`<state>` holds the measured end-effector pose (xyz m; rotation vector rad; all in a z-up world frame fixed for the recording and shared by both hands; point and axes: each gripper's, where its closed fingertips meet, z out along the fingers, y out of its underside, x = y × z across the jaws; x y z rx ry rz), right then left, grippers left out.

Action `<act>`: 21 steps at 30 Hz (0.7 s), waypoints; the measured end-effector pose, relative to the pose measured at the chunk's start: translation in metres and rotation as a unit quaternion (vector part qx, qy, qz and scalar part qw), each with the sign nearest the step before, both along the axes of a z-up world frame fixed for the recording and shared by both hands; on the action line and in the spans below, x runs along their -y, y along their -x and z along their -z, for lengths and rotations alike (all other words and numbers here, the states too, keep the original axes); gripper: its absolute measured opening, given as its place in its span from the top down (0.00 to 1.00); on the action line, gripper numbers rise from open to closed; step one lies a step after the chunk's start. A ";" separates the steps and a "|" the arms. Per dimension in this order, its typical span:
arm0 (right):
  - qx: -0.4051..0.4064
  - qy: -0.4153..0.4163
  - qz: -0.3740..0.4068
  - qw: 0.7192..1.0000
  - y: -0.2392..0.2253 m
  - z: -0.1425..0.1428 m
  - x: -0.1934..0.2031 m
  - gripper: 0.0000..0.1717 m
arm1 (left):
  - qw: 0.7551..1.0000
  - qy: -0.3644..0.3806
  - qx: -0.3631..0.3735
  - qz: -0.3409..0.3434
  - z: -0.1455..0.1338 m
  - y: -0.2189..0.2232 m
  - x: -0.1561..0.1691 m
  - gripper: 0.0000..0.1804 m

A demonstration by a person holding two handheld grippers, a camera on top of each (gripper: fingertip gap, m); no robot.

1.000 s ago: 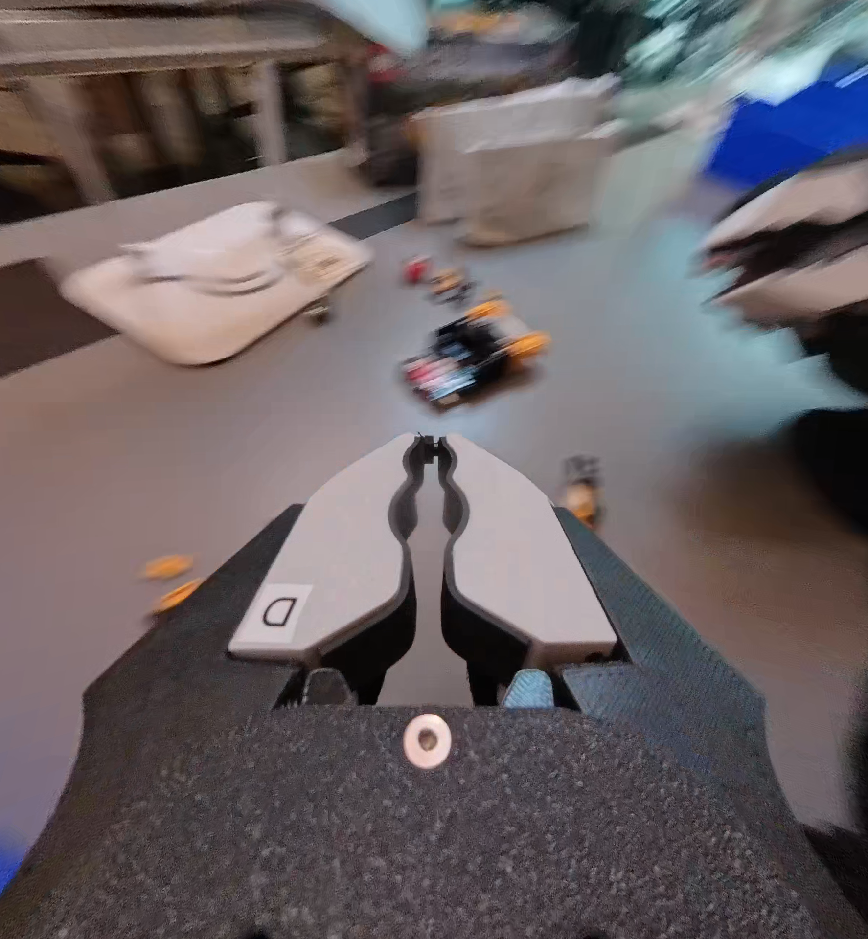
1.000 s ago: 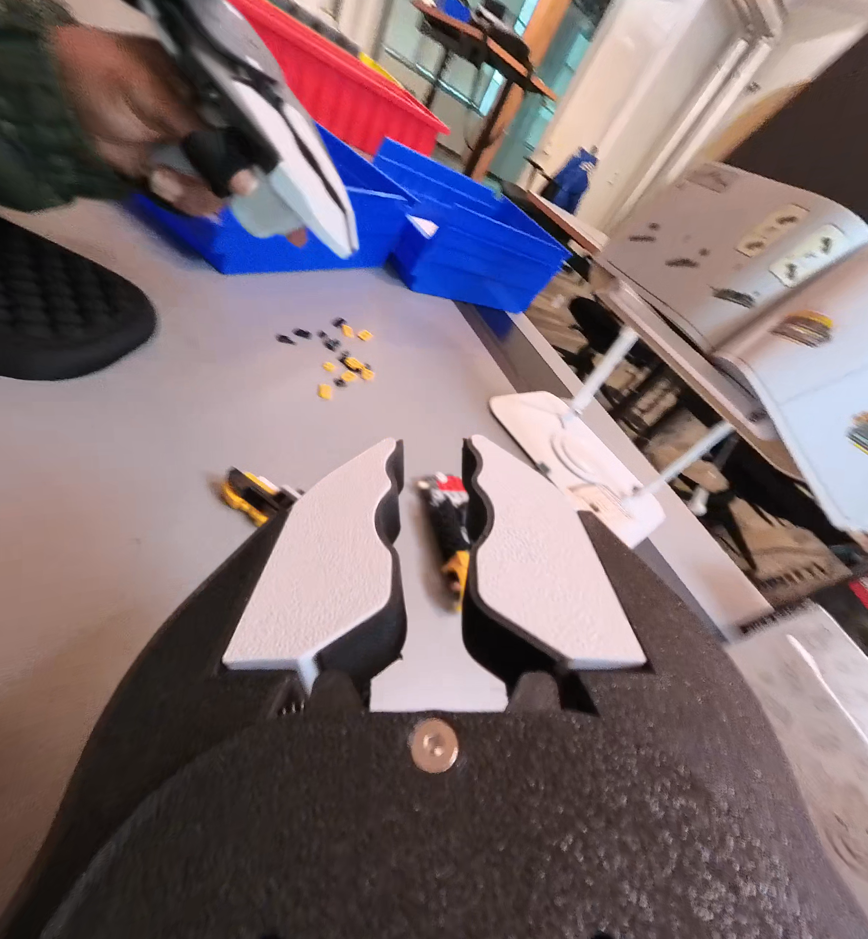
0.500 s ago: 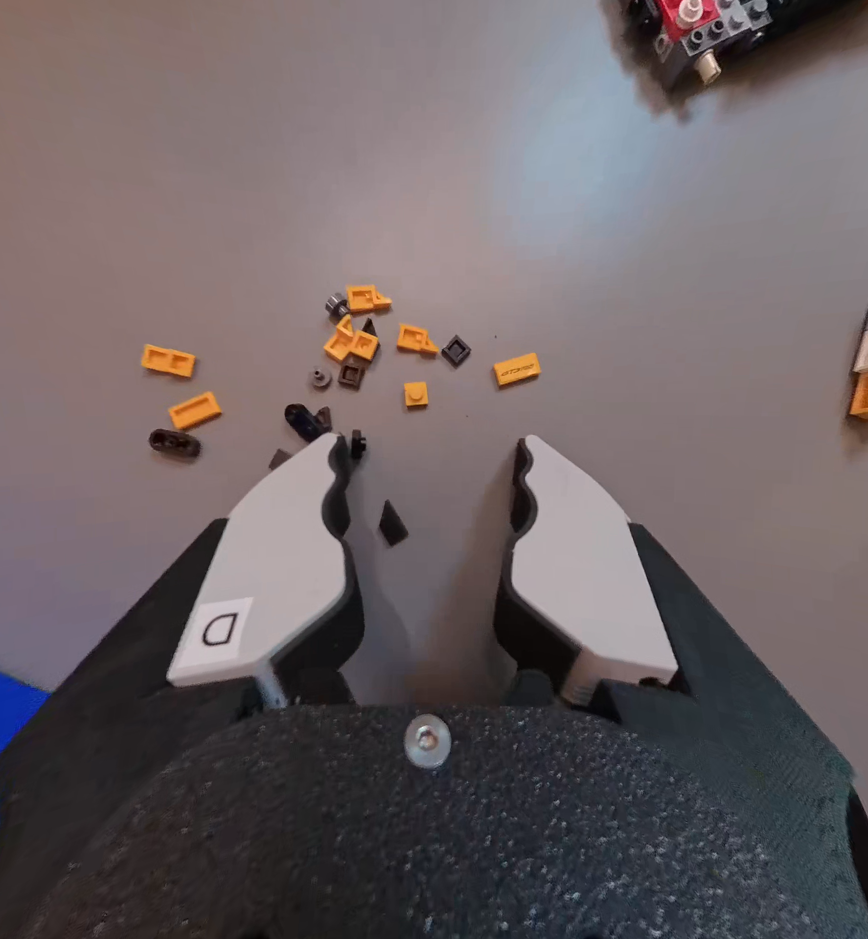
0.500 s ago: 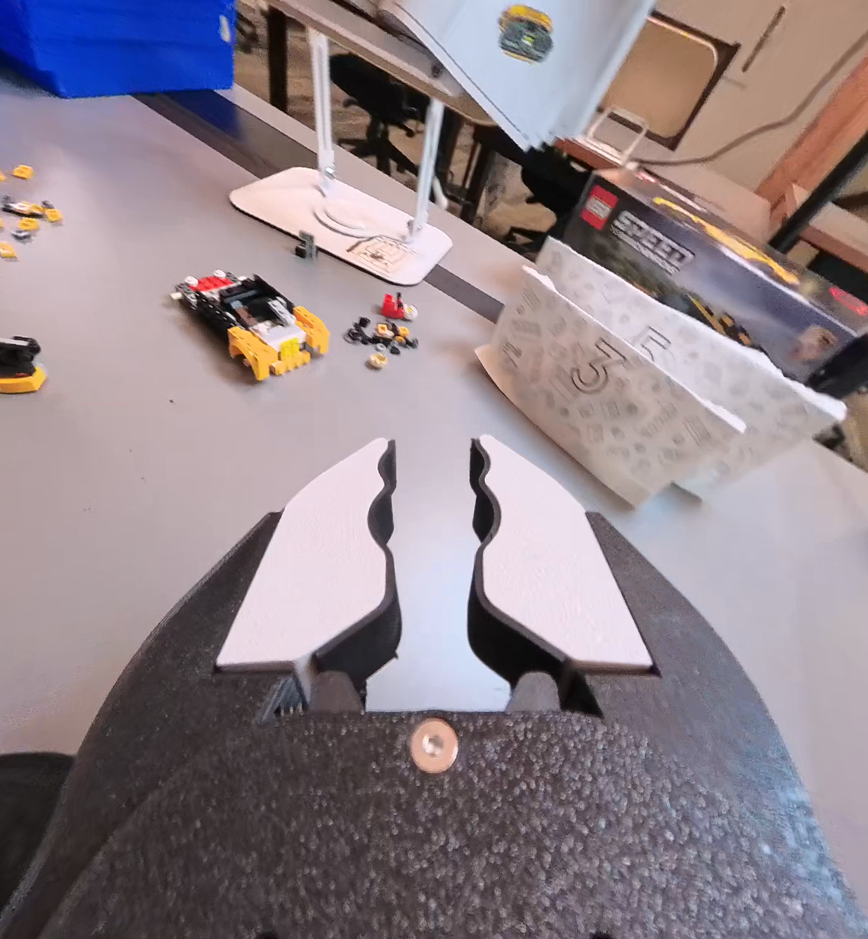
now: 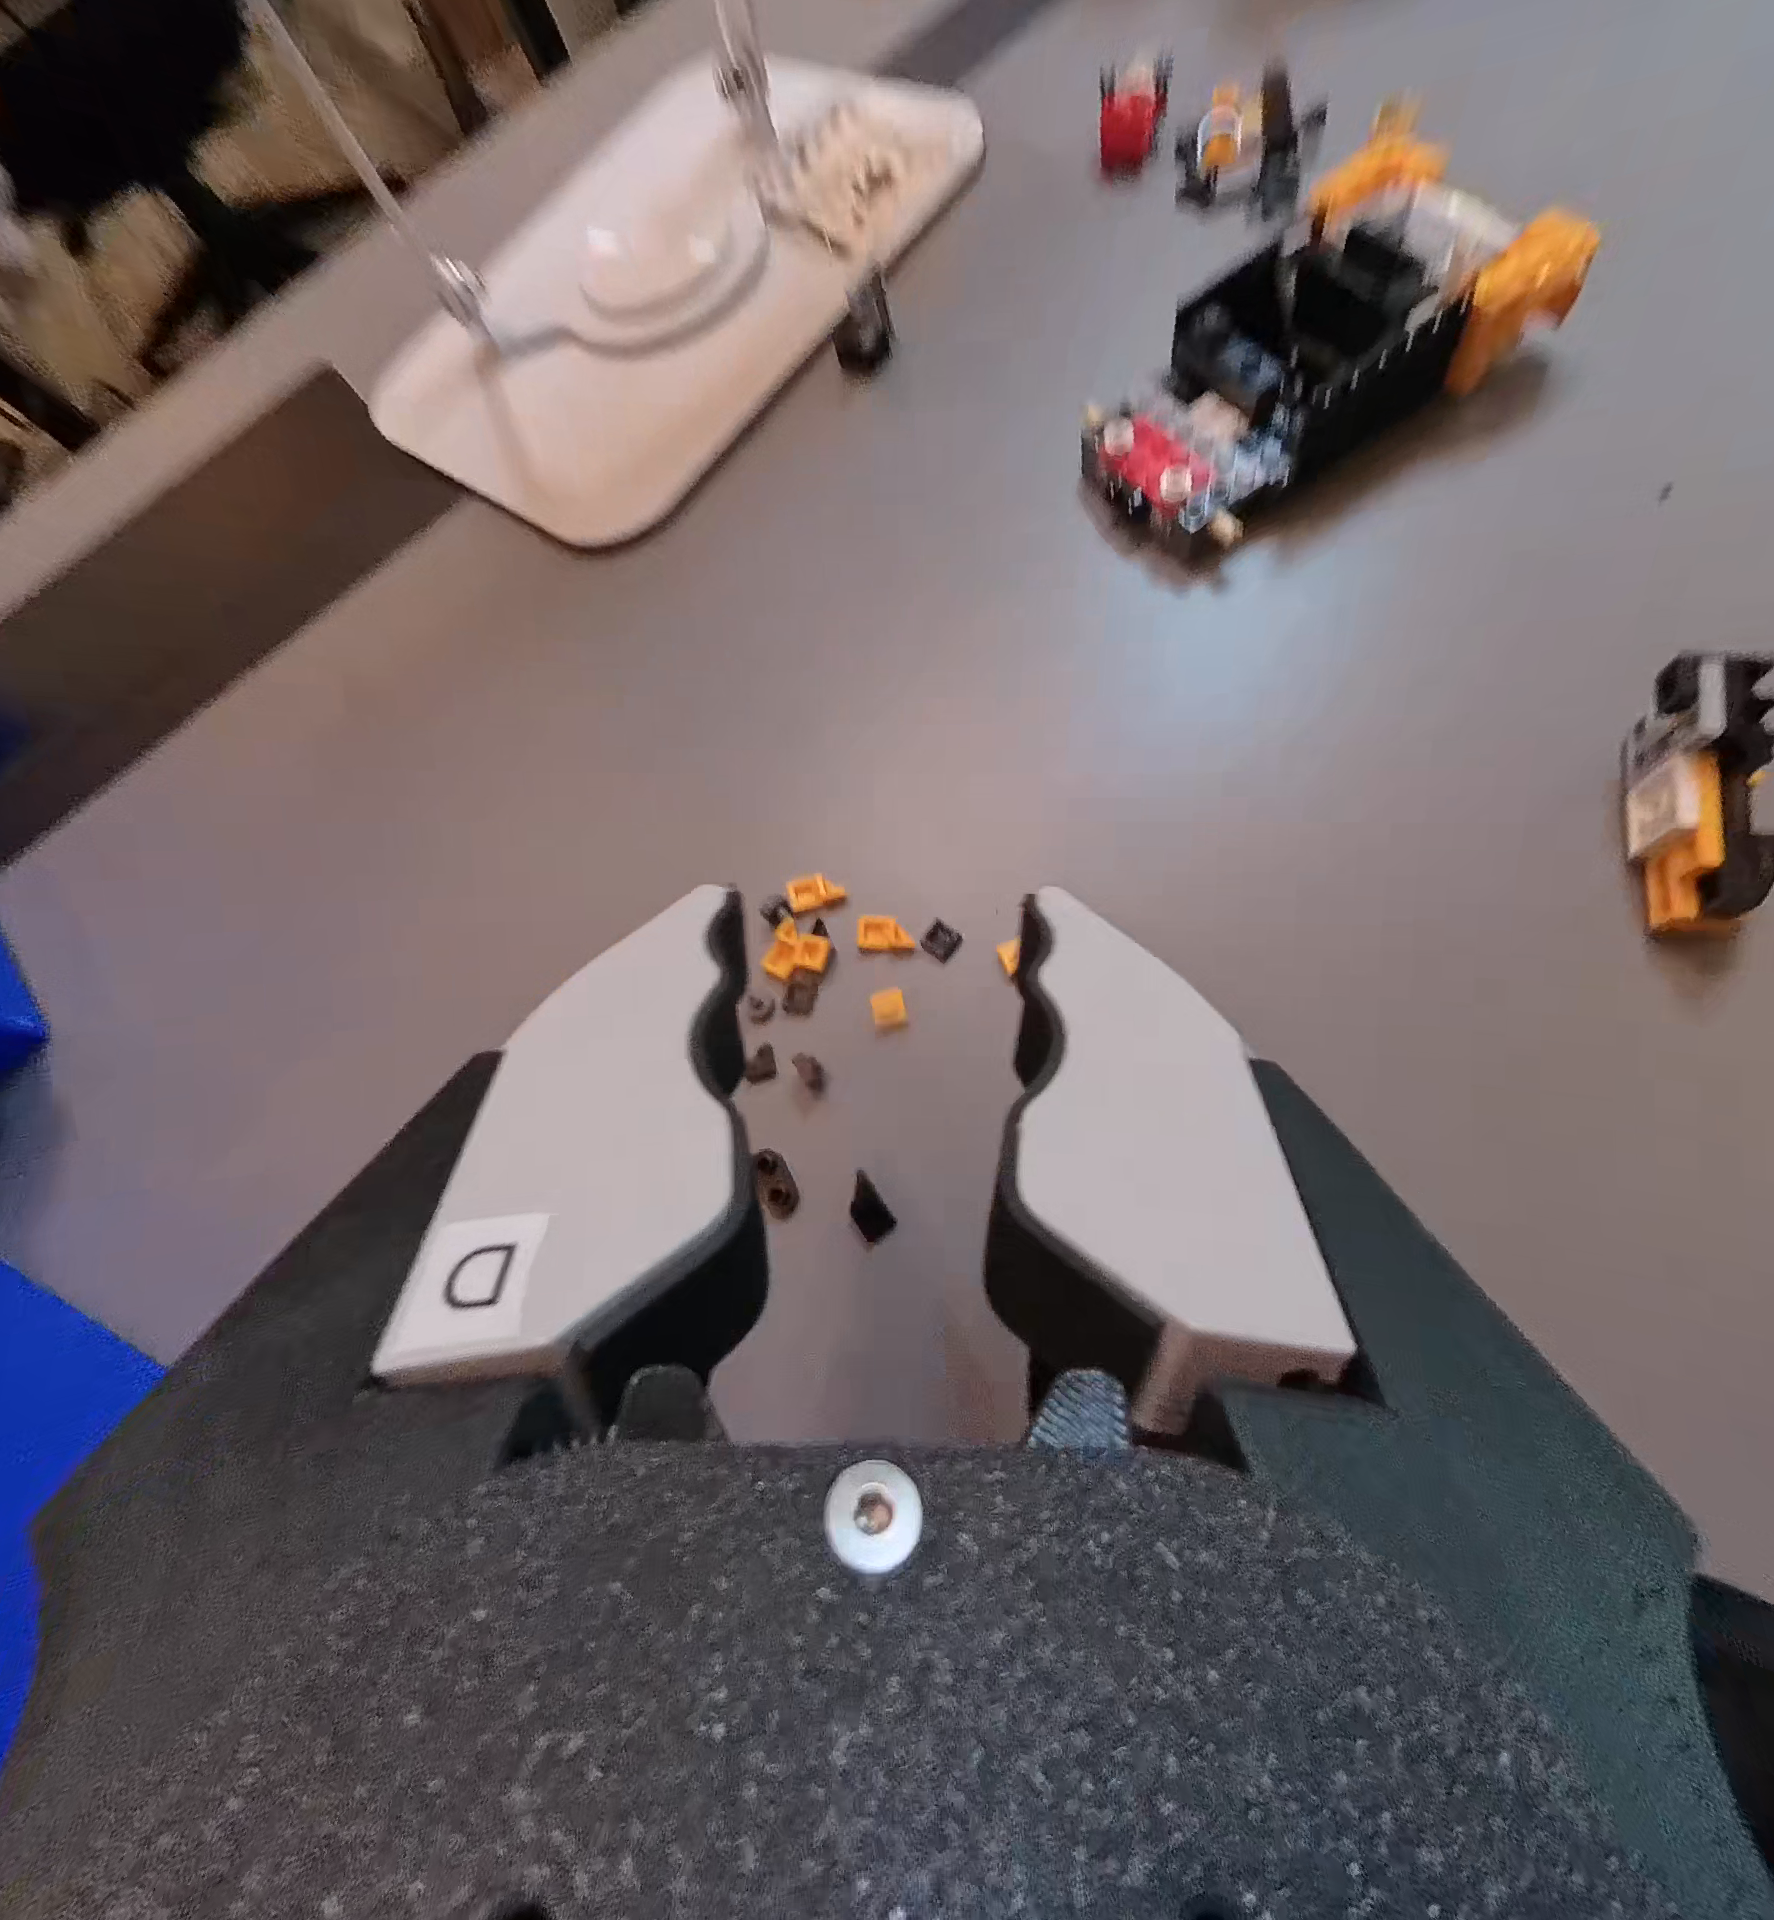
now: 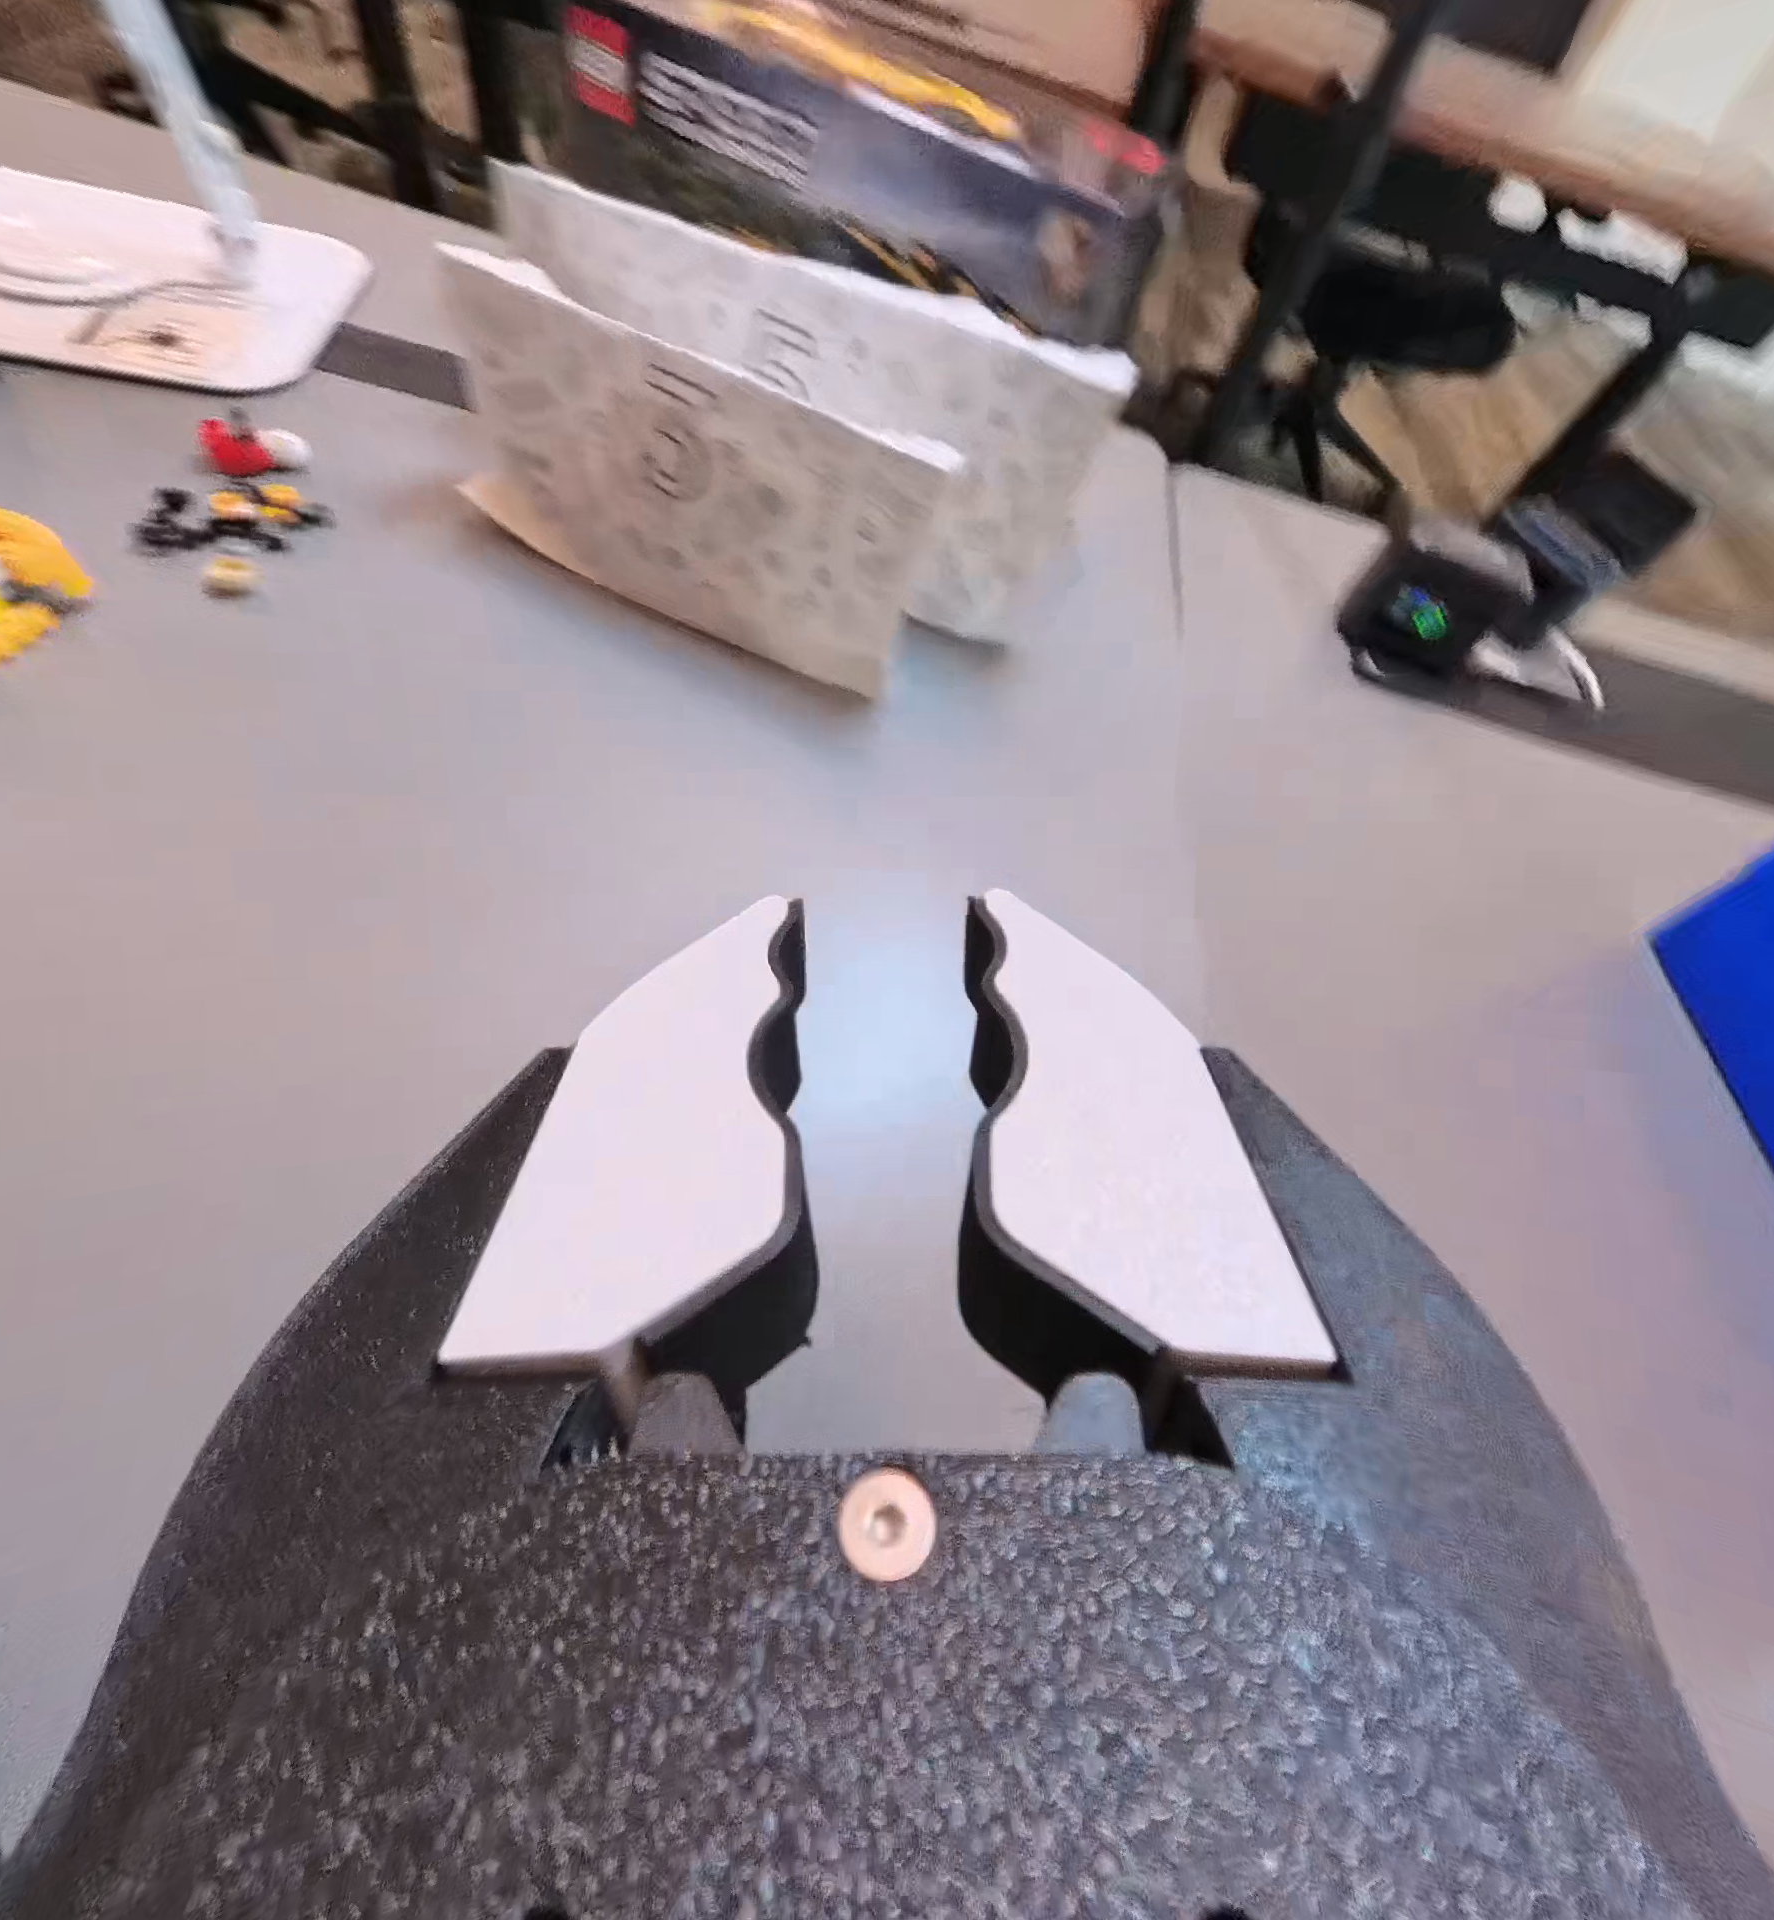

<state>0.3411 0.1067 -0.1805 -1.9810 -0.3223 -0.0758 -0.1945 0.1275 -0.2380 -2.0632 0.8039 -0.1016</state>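
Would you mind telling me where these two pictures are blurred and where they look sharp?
Left wrist view: left gripper fairly sharp, toy car and white stand base streaked with motion blur. Right wrist view: right gripper crisp, paper bags smeared.

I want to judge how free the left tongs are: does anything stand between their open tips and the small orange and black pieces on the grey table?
Nothing visible does. The left tongs are open and hold nothing, and the small orange and black pieces lie loose on the grey table in line with the gap.
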 end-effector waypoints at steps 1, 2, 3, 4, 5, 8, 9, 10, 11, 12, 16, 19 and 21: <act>-0.008 0.015 0.025 1.000 -0.015 0.004 0.003 0.82 | 1.000 -0.020 0.012 -0.002 -0.010 0.000 0.000 0.79; -0.013 0.028 0.050 0.998 -0.029 0.009 0.008 0.82 | 0.999 -0.039 0.026 -0.004 -0.019 0.000 0.001 0.85; -0.017 0.043 0.070 0.997 -0.041 0.016 0.013 0.82 | 0.998 -0.056 0.041 -0.004 -0.028 -0.001 0.002 0.91; -0.022 0.060 0.089 0.994 -0.052 0.024 0.019 0.81 | 0.996 -0.071 0.054 -0.006 -0.036 0.000 0.003 0.97; -0.027 0.079 0.106 0.991 -0.062 0.034 0.025 0.81 | 0.994 -0.085 0.065 -0.008 -0.044 0.001 0.005 1.00; -0.037 0.132 0.135 0.981 -0.085 0.065 0.038 0.79 | 0.990 -0.109 0.088 -0.015 -0.056 0.004 0.006 1.00; -0.042 0.141 0.136 0.980 -0.091 0.073 0.038 0.79 | 0.989 -0.113 0.092 -0.017 -0.058 0.005 0.006 1.00; -0.049 0.152 0.137 0.978 -0.095 0.082 0.038 0.79 | 0.989 -0.115 0.095 -0.019 -0.059 0.006 0.006 1.00; -0.054 0.163 0.140 0.975 -0.100 0.089 0.036 0.79 | 0.988 -0.115 0.096 -0.018 -0.059 0.005 0.005 1.00; -0.058 0.167 0.141 0.974 -0.104 0.094 0.034 0.79 | 0.988 -0.117 0.095 -0.019 -0.059 0.005 0.005 1.00; -0.068 0.178 0.138 0.972 -0.112 0.108 0.023 0.80 | 0.988 -0.117 0.096 -0.016 -0.058 0.004 0.007 1.00; -0.068 0.184 0.132 0.972 -0.112 0.115 0.016 0.81 | 0.989 -0.112 0.093 -0.012 -0.055 0.002 0.006 0.99; -0.053 0.182 0.134 0.973 -0.114 0.116 0.013 0.86 | 0.990 -0.106 0.088 -0.008 -0.051 0.000 0.006 0.98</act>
